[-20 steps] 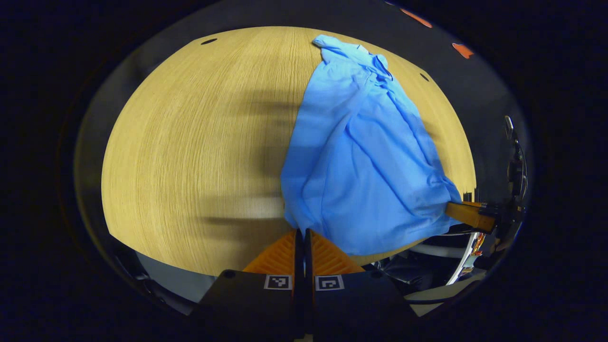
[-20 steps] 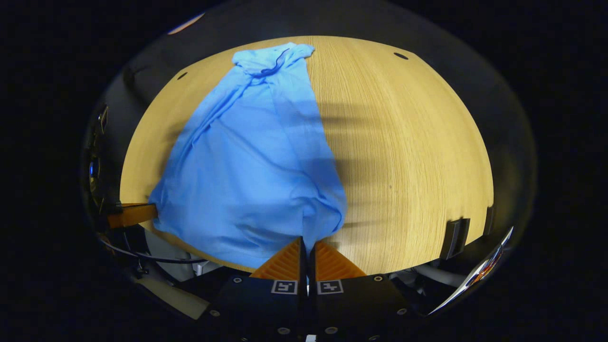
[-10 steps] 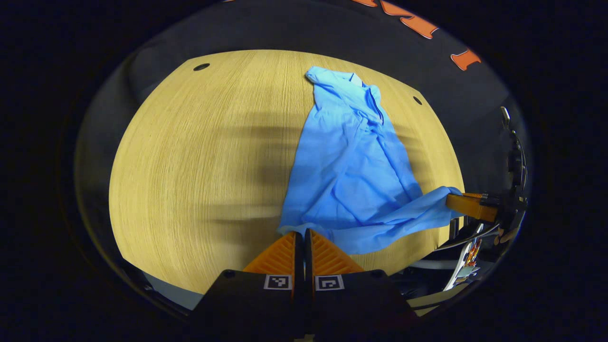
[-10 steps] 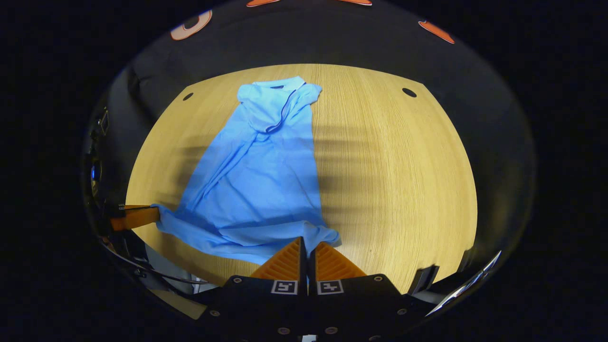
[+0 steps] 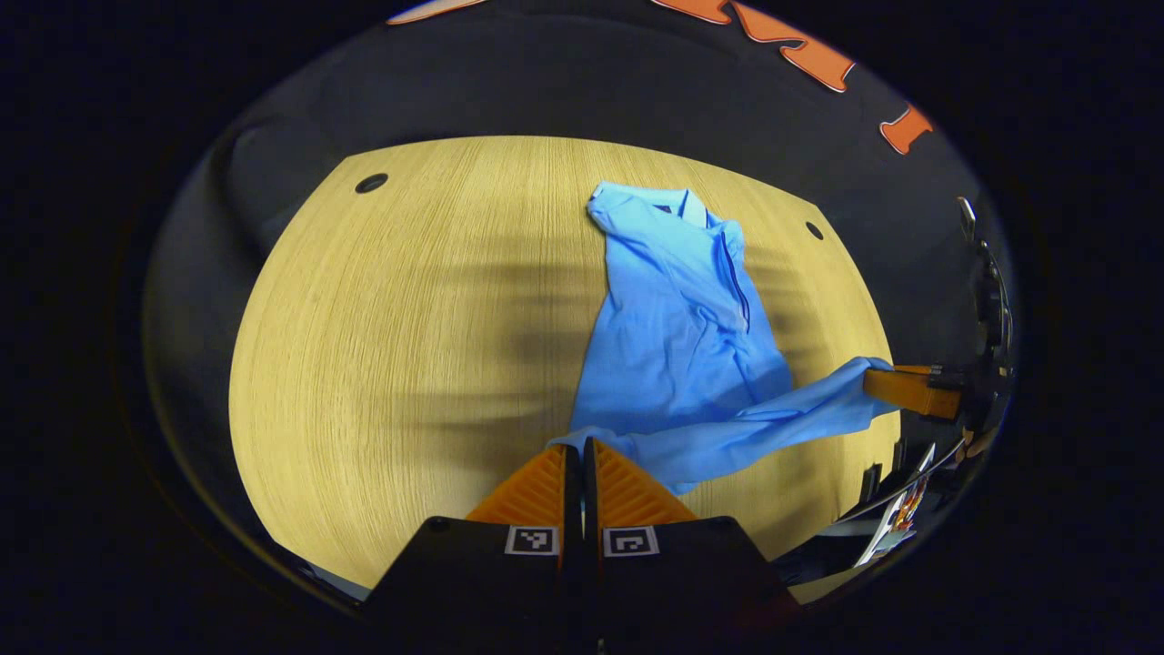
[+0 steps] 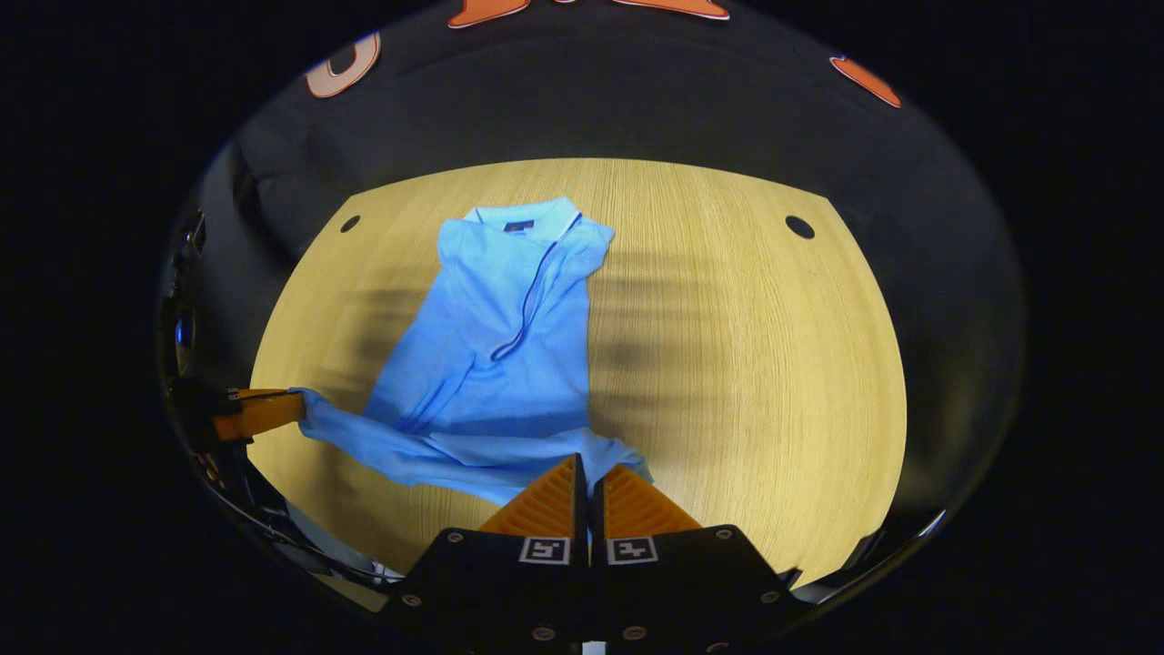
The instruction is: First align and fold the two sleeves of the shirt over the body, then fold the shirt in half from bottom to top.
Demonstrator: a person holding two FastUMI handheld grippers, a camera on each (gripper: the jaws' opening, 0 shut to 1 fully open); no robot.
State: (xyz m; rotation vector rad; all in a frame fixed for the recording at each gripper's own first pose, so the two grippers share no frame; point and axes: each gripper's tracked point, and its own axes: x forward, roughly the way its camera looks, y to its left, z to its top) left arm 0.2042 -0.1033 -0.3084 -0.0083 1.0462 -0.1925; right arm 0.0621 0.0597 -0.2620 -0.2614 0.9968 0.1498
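Observation:
A light blue polo shirt (image 5: pixel 677 341) (image 6: pixel 505 337) lies on the wooden table (image 5: pixel 391 318) (image 6: pixel 755 346), collar at the far end and sleeves folded in. Its bottom hem is lifted off the table and stretched between both grippers. My left gripper (image 5: pixel 575 443) is shut on one hem corner. My right gripper (image 6: pixel 587 461) is shut on the other corner. In the left gripper view the right gripper (image 5: pixel 896 387) holds its corner at the right edge. In the right gripper view the left gripper (image 6: pixel 268 409) holds its corner at the left edge.
Round holes (image 5: pixel 370 183) (image 6: pixel 799 226) mark the table's far corners. Bare wood lies beside the shirt on both sides. The booth's black cloth wall (image 6: pixel 582 100) rises behind the table. Some gear (image 5: pixel 896 518) sits beyond the table's near right edge.
Both grippers have carried the hem up and toward the collar. The lower body of the shirt has come off the table, and the visible flat part has shortened.

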